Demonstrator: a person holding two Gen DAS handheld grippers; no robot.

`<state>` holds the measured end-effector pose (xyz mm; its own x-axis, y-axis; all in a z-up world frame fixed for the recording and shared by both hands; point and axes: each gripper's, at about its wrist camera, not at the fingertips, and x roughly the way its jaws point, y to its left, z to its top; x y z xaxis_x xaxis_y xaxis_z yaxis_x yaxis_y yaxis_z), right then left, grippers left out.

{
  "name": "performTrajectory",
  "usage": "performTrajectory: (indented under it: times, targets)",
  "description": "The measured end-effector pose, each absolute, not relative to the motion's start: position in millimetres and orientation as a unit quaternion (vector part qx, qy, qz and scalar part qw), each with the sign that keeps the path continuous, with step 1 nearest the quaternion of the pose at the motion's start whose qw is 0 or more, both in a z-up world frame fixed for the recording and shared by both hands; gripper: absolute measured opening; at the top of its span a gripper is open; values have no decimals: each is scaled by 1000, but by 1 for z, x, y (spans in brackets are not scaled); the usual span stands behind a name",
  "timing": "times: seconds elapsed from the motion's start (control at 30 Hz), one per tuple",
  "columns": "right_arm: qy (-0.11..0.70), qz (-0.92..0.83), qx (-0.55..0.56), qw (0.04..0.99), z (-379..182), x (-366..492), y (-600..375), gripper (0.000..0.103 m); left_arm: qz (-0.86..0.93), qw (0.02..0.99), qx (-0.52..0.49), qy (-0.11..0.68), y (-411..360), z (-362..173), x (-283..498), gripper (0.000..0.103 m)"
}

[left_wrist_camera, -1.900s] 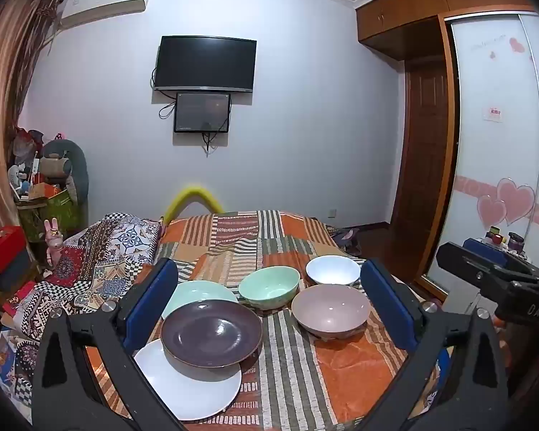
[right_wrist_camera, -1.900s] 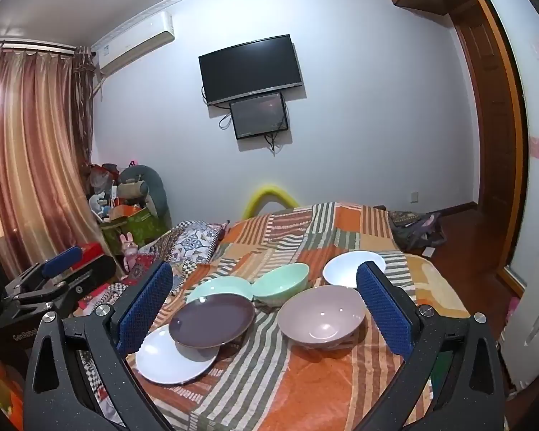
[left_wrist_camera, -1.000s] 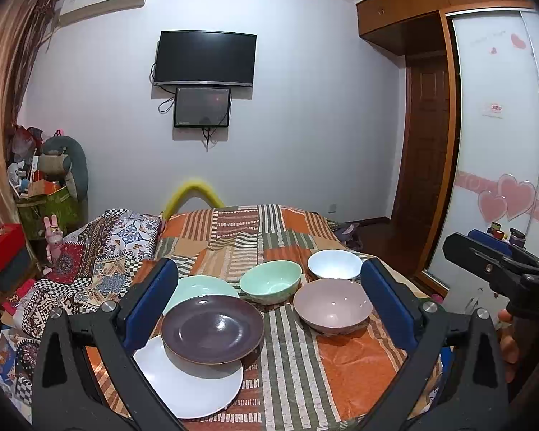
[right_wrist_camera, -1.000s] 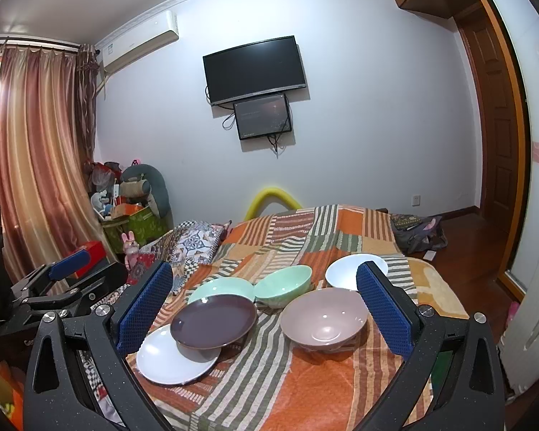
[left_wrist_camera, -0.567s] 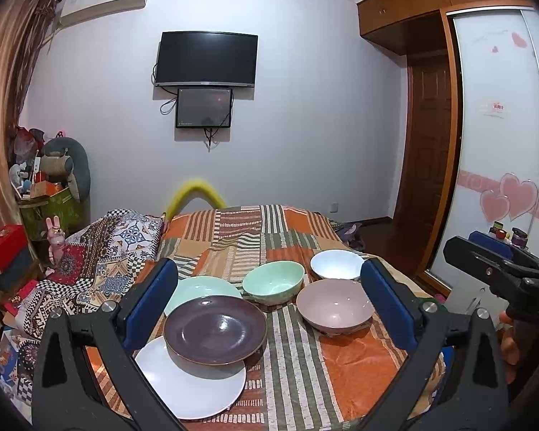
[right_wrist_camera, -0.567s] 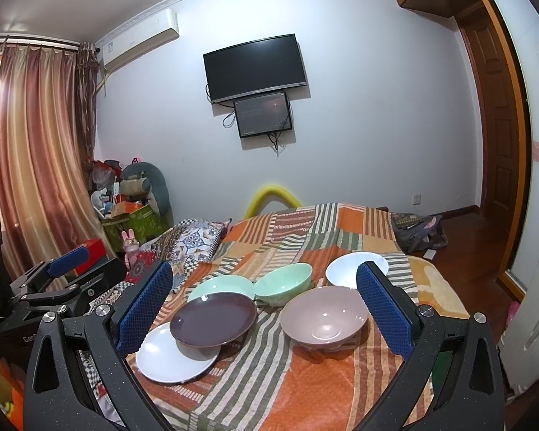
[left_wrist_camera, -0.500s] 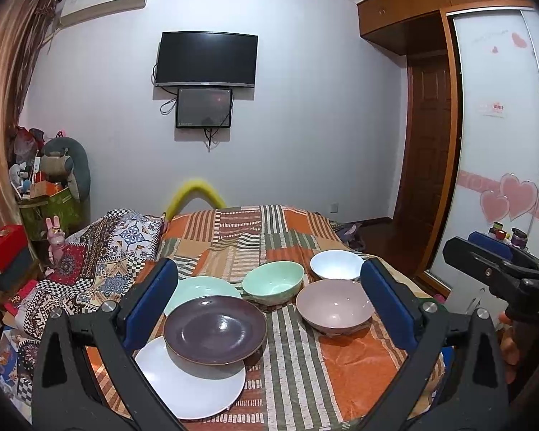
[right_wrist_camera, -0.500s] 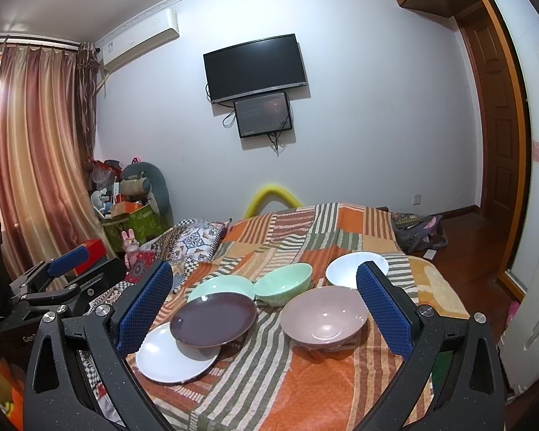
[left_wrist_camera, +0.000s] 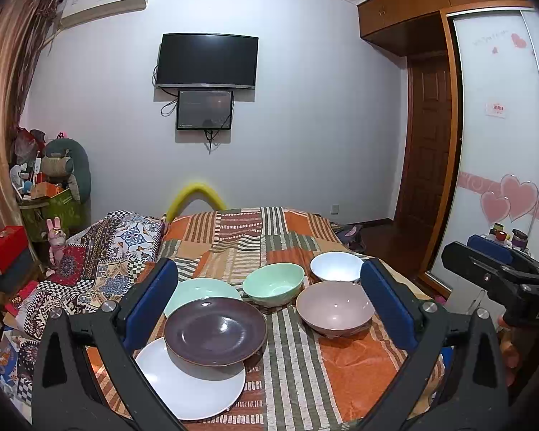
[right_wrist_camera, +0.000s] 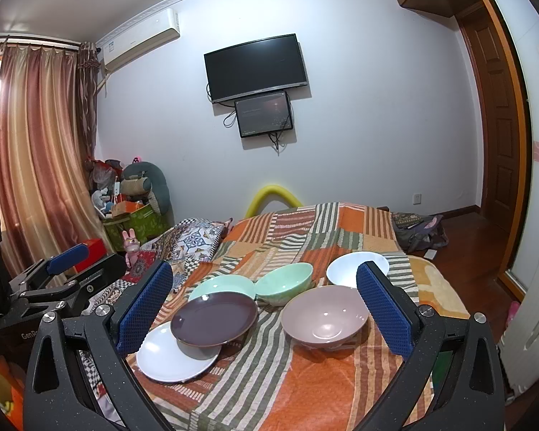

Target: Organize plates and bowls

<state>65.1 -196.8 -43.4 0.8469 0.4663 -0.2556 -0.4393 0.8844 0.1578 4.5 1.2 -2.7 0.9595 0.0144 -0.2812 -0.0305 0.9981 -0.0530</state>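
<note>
Six dishes sit unsorted on the striped bedspread (left_wrist_camera: 298, 370), and neither tool has touched one. Nearest, in the lower left of both frames, a white plate (left_wrist_camera: 194, 388) lies partly under a brown plate (left_wrist_camera: 215, 327), which also overlaps a green plate (left_wrist_camera: 201, 289) behind it. At lower centre-right rests a pink bowl (left_wrist_camera: 334, 309); beyond it stand a green bowl (left_wrist_camera: 273, 283) and a white bowl (left_wrist_camera: 337, 266), each apart and unstacked. Both the left gripper (left_wrist_camera: 269, 309) and the right gripper (right_wrist_camera: 266, 305) hang spread wide and empty, so sorting appears barely begun, with nesting the bowls and squaring the plates all left to do. Only the left view shows a heart-patterned wardrobe (left_wrist_camera: 503, 143) at right; only the right view shows curtains (right_wrist_camera: 28, 151) at left and, perhaps, the brown plate's tilt.
</note>
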Motion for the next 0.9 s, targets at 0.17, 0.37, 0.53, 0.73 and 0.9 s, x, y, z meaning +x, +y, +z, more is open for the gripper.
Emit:
performTrajectory:
  times: [0.17,0.37,0.53,0.73,0.9]
  targets:
    - [145,236,46,960,-43,65,-197,102,10,990,-27,141,0,-3,4,103]
    - [145,236,47,960,-43,65,-197,102,9,990,-29,141,-1,-2,4,103]
    - [145,236,46,960,-43,65,-197,102,6,989,-32,141,0,-1,3,103]
    - [145,236,46,960,-43,65,-197,102,5,990,-31,140,1,0,3,103]
    - [145,236,46,960,-45,65,-197,102,3,989,-32,141,1,-1,3,103]
